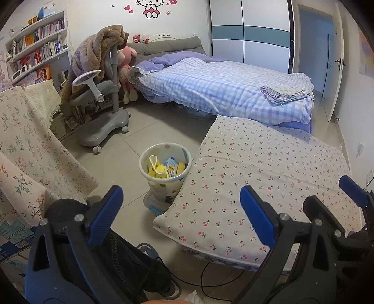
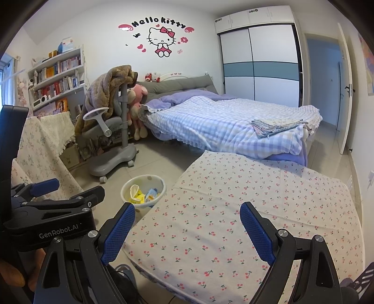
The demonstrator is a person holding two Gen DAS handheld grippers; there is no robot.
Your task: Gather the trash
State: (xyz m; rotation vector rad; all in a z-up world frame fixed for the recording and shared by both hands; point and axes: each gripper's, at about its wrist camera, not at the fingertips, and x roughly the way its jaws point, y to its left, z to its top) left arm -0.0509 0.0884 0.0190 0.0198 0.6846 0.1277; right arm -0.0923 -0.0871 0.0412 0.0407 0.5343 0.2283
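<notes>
Hanging empty with jaws apart, the left gripper (image 1: 180, 201) and right gripper (image 2: 187, 217) are facing the trash bin (image 1: 165, 163) at 11 o'clock; only the right view is showing the wardrobe top (image 2: 252, 16).

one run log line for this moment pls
left gripper: open, empty | right gripper: open, empty | trash bin: on floor beside table, holds trash | table top: no trash visible

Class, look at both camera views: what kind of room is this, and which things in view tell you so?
Most likely a child's bedroom: a bed with a checked quilt, a cartoon cat wall sticker above it, and a bookshelf beside a desk chair.
</notes>
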